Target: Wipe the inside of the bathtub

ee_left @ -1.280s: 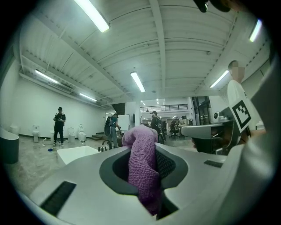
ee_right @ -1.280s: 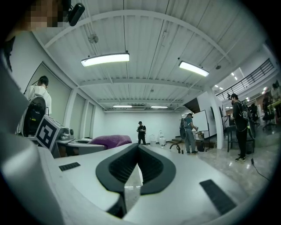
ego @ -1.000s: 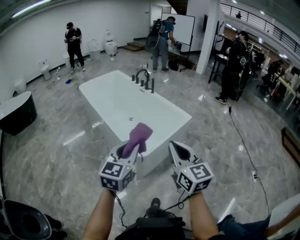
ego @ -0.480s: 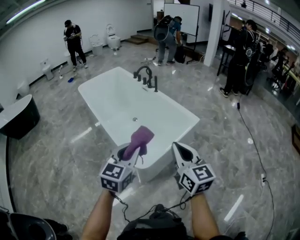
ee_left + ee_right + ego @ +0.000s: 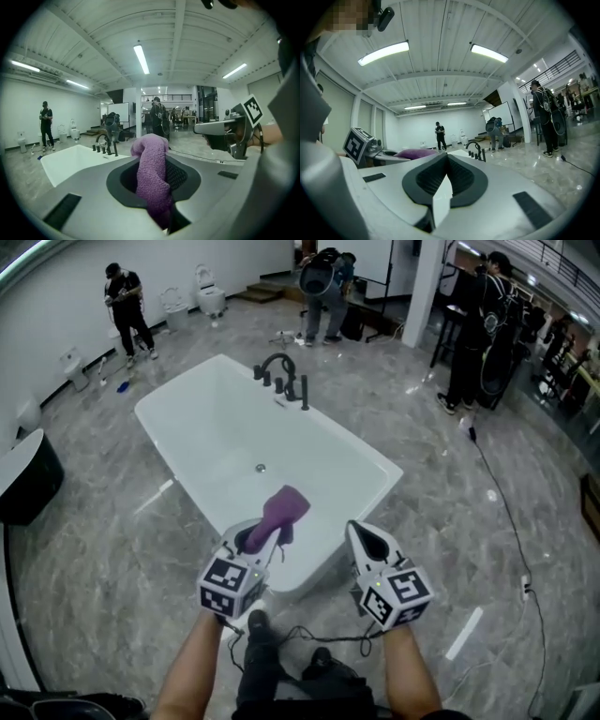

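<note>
Left gripper (image 5: pixel 255 542) hovers at the near end of the white rectangular freestanding bathtub (image 5: pixel 220 432), fingers clamped on a purple knitted cloth (image 5: pixel 281 510) poking up over that end, right gripper (image 5: pixel 366 540) alongside, fingers pressed together.

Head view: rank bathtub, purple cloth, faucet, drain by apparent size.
1. bathtub, by far the largest.
2-3. purple cloth and faucet look about alike. The cloth is nearer the camera, so I won't rank them.
4. drain, the smallest.
</note>
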A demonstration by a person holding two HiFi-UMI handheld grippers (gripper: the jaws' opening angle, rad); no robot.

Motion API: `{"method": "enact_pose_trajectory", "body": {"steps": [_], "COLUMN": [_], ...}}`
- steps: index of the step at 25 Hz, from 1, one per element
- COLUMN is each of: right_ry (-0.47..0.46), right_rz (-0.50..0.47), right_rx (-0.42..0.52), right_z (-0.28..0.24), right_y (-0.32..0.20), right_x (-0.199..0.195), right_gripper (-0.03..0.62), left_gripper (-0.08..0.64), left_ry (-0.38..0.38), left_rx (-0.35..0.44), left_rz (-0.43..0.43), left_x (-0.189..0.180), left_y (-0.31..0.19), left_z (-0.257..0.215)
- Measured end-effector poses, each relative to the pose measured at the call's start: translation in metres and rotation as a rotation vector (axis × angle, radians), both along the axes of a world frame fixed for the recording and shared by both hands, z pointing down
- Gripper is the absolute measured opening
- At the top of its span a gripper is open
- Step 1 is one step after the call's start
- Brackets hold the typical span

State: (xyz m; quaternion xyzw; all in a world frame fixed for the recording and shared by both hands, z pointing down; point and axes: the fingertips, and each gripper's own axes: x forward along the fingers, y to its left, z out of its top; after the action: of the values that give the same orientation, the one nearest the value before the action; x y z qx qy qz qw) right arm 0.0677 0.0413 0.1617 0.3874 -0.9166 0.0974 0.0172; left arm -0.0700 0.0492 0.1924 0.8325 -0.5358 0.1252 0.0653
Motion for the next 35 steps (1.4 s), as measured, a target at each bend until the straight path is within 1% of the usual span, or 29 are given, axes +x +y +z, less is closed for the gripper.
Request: {"method": "enact_pose_trajectory", "body": {"steps": [3,5,9,11,14,17,19,22,24,26,30,35], "right_ry": [0.018,0.036,0.084,0.101,0.122,0.111,0.099,0.103,0.121,0.113,0.102,0.125], "right_rz": [0.056,0.101,0.189,0.23,0.296,0.327,0.331,0.323,0.332,0.35,0.354,0.315], "right_rx": [-0.016,-0.027,-0.072,-0.106,-0.167,-0.217,-0.242,-0.261,-0.265,-0.275,-0.317,-0.333], "right_z": [0.012,0.02,0.054,0.075,0.109,0.153,0.185,0.238,0.268,0.291,0.326,0.345], "right_y": [-0.024,-0.041,-0.07,-0.082,-0.095,-0.106,-0.117,-0.139,-0.157,-0.173,-0.186,-0.195], "right_x": [-0.018,-0.03,-0.047,-0.049,-0.041,-0.029,-0.022,-0.013,-0.003,0.008,0.018,0.021], "right_gripper": [0.004,0.003,0.005,0.003,0.004,0.003,0.004,0.003,0.003,0.003,0.003,0.003], "left_gripper": [0.075,0.075,0.075,0.075,0.074,0.074,0.074,0.074,0.074,0.074,0.074,0.074], "left_ry": [0.0,0.002,-0.013,-0.017,-0.017,-0.024,-0.041,-0.071,-0.075,-0.08,-0.074,-0.033], "left_rx": [-0.029,-0.057,-0.137,-0.199,-0.318,-0.461,-0.539,-0.609,-0.639,-0.662,-0.714,-0.774], "left_rz": [0.074,0.141,0.284,0.338,0.424,0.538,0.597,0.636,0.651,0.679,0.741,0.77], "left_x": [-0.013,-0.022,-0.035,-0.038,-0.029,-0.013,-0.001,0.02,0.038,0.054,0.079,0.094], "left_y": [-0.034,-0.057,-0.099,-0.117,-0.136,-0.142,-0.148,-0.165,-0.178,-0.186,-0.188,-0.2], "left_z": [0.021,0.04,0.091,0.125,0.187,0.256,0.299,0.357,0.387,0.411,0.451,0.483]}}
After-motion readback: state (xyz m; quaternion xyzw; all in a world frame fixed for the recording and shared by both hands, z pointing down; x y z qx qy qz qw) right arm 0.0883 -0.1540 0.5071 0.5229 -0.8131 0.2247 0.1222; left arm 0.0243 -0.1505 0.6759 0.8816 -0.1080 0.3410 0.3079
